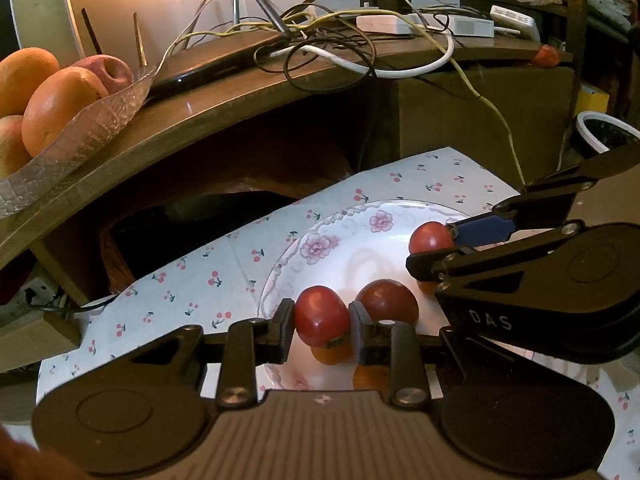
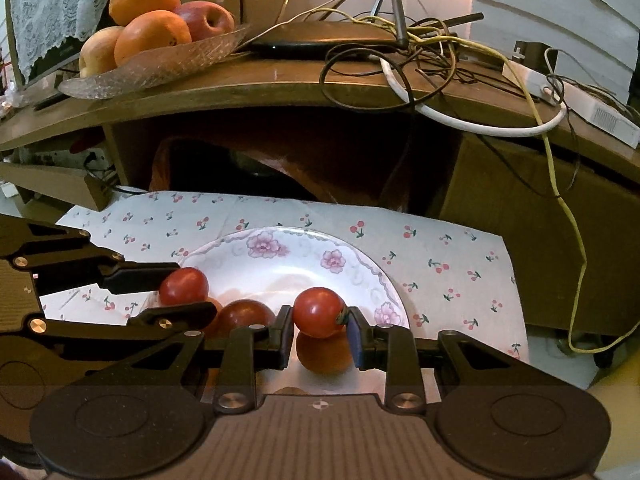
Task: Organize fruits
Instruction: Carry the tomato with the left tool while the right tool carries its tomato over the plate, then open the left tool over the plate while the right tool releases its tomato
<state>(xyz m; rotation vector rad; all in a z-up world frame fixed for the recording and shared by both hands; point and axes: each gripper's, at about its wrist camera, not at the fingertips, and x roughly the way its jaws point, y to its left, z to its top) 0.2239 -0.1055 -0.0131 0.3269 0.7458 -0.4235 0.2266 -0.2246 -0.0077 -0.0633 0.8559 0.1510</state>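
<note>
A white floral plate (image 1: 352,236) (image 2: 280,264) holds three red tomatoes. My left gripper (image 1: 322,320) is shut on one tomato (image 1: 322,314), which also shows at the left in the right wrist view (image 2: 184,286). My right gripper (image 2: 320,320) is shut on another tomato (image 2: 318,312), seen in the left wrist view (image 1: 430,238). The third tomato (image 1: 388,300) (image 2: 244,316) lies on the plate between them. A glass bowl (image 1: 80,128) (image 2: 160,68) with oranges (image 1: 60,100) (image 2: 152,36) and apples stands on the wooden shelf above.
A cherry-print cloth (image 1: 208,272) (image 2: 440,260) lies under the plate. The wooden shelf (image 1: 224,96) (image 2: 280,84) overhangs behind, carrying tangled cables (image 1: 340,48) (image 2: 420,48), a black device and white adapters. A dark cavity lies under the shelf.
</note>
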